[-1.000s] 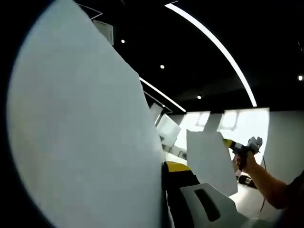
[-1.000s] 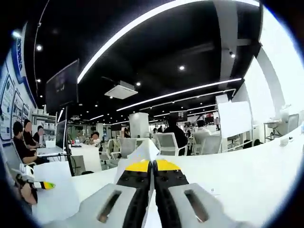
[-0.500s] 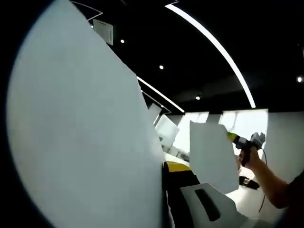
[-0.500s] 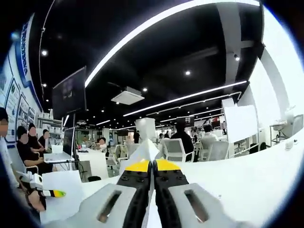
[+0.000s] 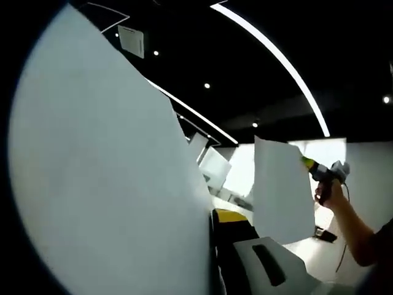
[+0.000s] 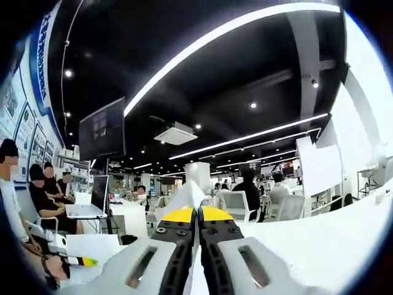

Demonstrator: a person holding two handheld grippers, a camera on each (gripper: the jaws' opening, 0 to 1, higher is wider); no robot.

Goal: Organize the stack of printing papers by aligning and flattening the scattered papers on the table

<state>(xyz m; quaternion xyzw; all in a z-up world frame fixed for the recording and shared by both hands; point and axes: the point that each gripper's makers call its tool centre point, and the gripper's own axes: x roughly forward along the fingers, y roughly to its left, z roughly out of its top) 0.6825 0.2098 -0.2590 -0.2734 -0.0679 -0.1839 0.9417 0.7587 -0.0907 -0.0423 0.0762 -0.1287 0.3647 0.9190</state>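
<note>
A: Left gripper view, what's in it?

B: A big white sheet of printing paper (image 5: 104, 178) covers the left side, held edge-on in the left gripper (image 5: 212, 246). Sheet sits right btwn the yellow-tipped black jaws; only the right one shows, pressed vs. the paper's lower edge. Jaws clenched on it.

A: And the other gripper?

B: Seen from the left gripper view, far right: a hand (image 5: 324, 192) holds the right gripper (image 5: 307, 163) up in the air, w/ a second white sheet of paper (image 5: 282, 190) hanging down from its yellow-green tip. Sheet is upright, well apart from the first one.

A: Right gripper view?

B: Two grey jaws w/ yellow tips, closed tight together. A thin white paper edge (image 6: 190, 196) runs up the seam btwn them and pokes out past the tips as a small peak. So grasping the sheet, seen edge-on. Lower left of that view: the left gripper's yellow-green tip (image 6: 83, 261) w/ a white sheet (image 6: 92, 246) above it, partly cut off.

A: Table?

B: White table top (image 6: 319, 239) spreads right of the jaws in the right gripper view. Both sheets are lifted off it.

A: Background?

B: Open office, black ceiling w/ long white light strips (image 6: 233, 31), a dark hanging screen (image 6: 101, 129), seated people (image 6: 37, 196) at left, white chairs (image 6: 230, 206) behind.
</note>
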